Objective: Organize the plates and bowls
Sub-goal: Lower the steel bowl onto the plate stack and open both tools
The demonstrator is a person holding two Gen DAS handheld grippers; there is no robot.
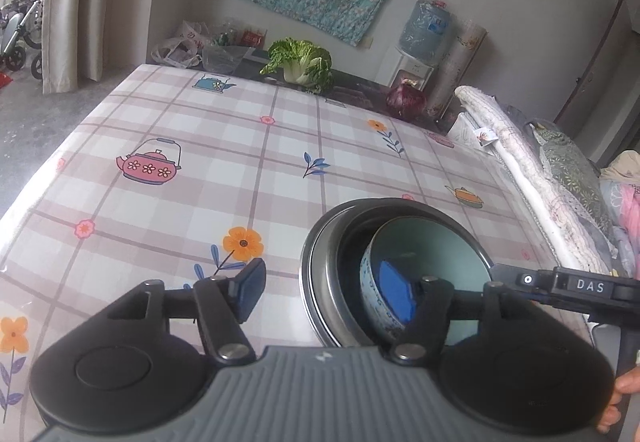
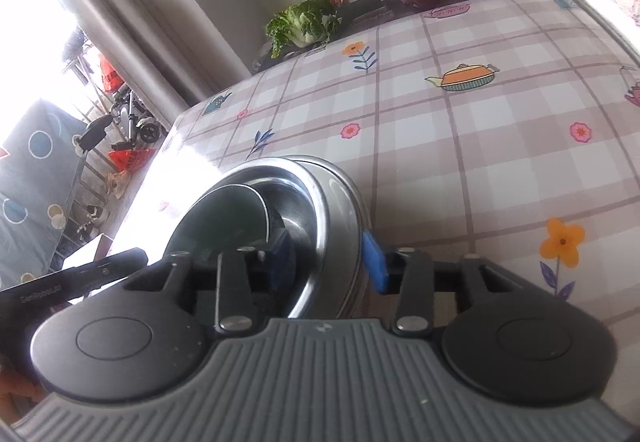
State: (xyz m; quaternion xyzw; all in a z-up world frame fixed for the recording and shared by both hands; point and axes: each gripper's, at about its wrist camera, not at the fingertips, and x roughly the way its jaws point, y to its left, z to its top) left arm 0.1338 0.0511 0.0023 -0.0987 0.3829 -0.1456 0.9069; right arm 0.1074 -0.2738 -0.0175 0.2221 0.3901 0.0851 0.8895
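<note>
A stack of steel plates and a steel bowl (image 1: 320,274) stands on the checked tablecloth, with a pale green ceramic bowl (image 1: 432,254) tilted inside it. My left gripper (image 1: 324,294) is open; its right pad (image 1: 394,294) is inside the ceramic bowl and its left pad (image 1: 250,292) is outside, left of the stack. In the right wrist view my right gripper (image 2: 328,262) straddles the steel rim (image 2: 340,226), one pad (image 2: 282,258) inside the bowl and one pad (image 2: 374,262) outside. Whether it presses the rim is unclear. The ceramic bowl (image 2: 216,217) sits left.
The tablecloth (image 1: 240,169) shows teapots and flowers. At the table's far edge lie a green cabbage (image 1: 300,59) and a purple cabbage (image 1: 406,99). Folded bedding (image 1: 532,169) borders the right side. A water dispenser (image 1: 424,33) stands at the back wall.
</note>
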